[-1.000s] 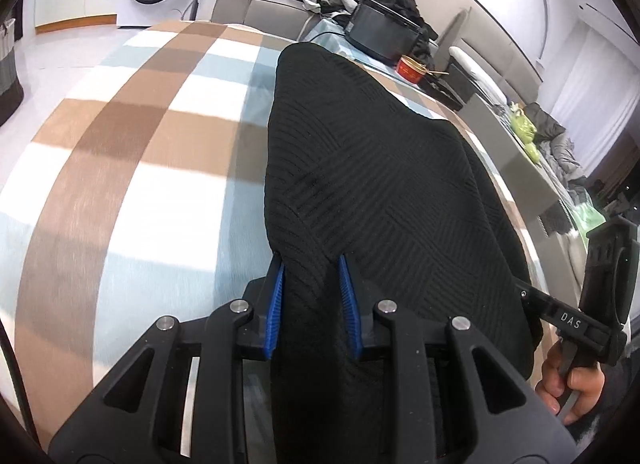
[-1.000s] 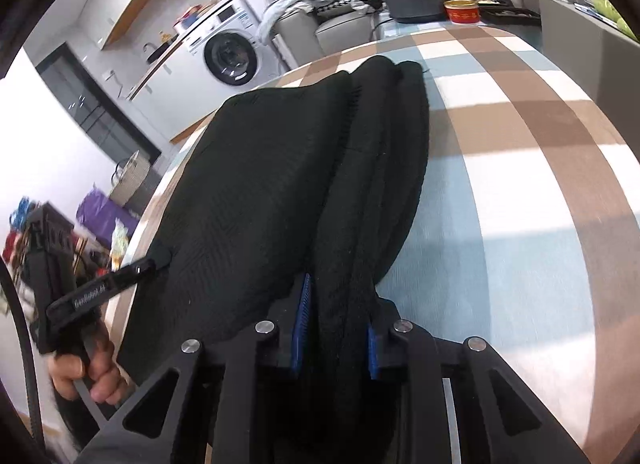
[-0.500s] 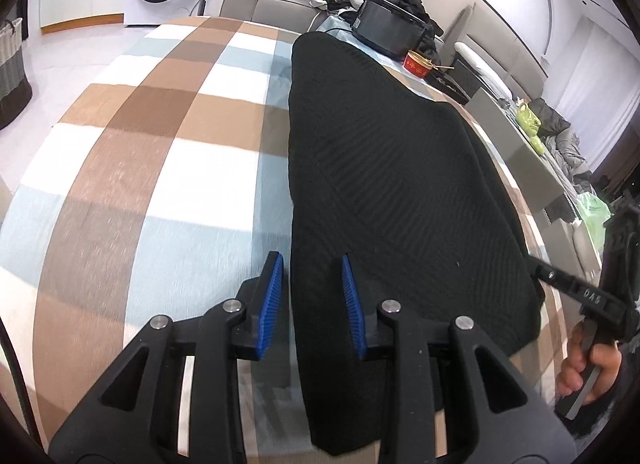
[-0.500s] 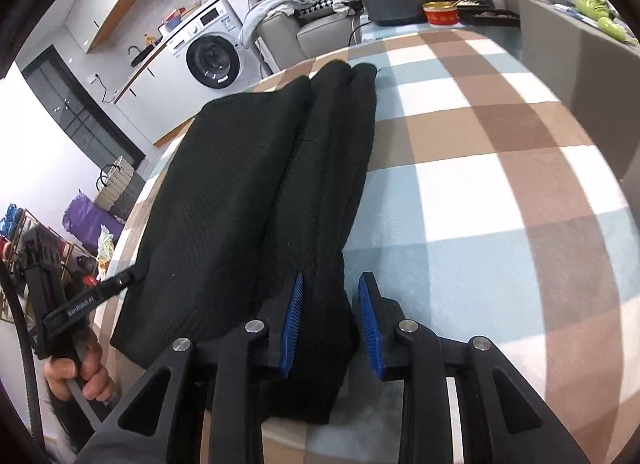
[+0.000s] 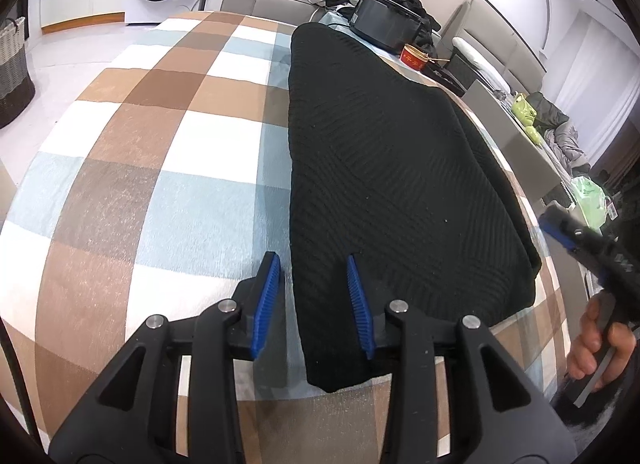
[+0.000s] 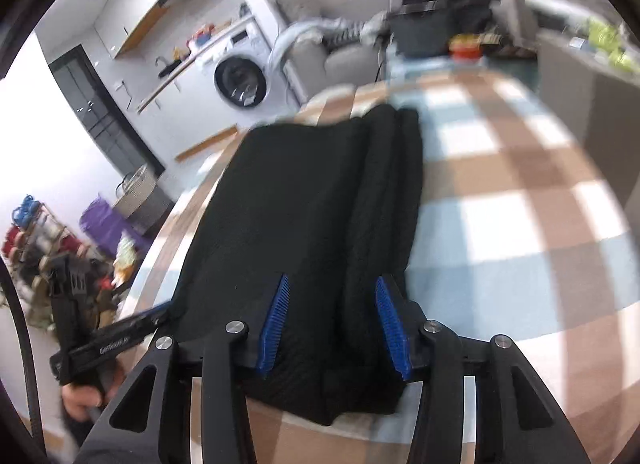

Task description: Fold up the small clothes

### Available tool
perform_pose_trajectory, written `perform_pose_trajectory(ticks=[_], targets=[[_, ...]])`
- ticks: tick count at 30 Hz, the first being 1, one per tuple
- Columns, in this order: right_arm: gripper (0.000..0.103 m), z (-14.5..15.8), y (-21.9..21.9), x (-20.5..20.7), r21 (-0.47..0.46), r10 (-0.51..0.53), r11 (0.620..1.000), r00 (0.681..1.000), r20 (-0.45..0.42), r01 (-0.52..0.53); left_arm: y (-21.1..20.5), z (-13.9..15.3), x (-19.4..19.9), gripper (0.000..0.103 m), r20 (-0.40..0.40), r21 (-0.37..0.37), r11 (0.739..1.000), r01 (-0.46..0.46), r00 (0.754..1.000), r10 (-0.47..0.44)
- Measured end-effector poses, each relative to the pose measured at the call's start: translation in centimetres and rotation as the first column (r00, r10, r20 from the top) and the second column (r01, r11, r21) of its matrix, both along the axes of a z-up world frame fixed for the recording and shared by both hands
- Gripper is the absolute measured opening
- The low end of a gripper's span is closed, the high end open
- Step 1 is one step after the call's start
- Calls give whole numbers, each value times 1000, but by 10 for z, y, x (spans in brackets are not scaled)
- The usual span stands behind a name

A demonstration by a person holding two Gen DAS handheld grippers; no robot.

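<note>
Both grippers have let go and backed off the black knit (image 5: 384, 168), which now lies folded lengthwise on the checked cloth (image 5: 160, 168). It looks soft, thick, floppy; take it by the near corners. Left gripper (image 5: 316, 304) and right gripper (image 6: 334, 324): jaws opening, pinching nothing.

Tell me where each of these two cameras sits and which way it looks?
Left wrist: on the left gripper, looking down over the black knitted garment; the person's right hand shows.
Right wrist: on the right gripper, over the garment's folded edge; the left hand shows.
Shared: garment, checked cloth, washing machine.
</note>
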State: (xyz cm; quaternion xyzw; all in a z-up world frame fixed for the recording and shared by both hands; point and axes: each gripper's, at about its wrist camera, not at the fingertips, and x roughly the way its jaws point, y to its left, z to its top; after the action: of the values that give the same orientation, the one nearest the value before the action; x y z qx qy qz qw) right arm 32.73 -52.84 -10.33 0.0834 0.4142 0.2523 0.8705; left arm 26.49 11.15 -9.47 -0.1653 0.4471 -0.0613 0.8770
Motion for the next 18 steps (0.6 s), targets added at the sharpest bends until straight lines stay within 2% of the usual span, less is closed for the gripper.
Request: perform_pose_trajectory(ticks=[2,5,9,11,15,18], targets=[[47,4,-2,-1,50,55,997,998,-6,-55,-2,0,-2,32,5,7,1000,0,1000,0],[47,-10,8,2,86,133,988,987,-86,-126,-3,1,-3,32,7,14,1000,4,1000,-4],[46,-41,11,15,46,119,993,980,-157,-113,0,1,-4,33,7,2,1000,4,1000,-4],[46,-45,-5,16,107,116,989,981,-158,-100,2,1,-6,33,6,-3,1000,-1,1000,1],[46,-39,-12,11,98,116,990,981,-157,-102,1,2,-6,33,8,1,1000,-2,1000,2],[46,-35,-3,7,153,158,979,975,-157,-134,-1,2,-7,33,8,3,1000,-4,1000,4]])
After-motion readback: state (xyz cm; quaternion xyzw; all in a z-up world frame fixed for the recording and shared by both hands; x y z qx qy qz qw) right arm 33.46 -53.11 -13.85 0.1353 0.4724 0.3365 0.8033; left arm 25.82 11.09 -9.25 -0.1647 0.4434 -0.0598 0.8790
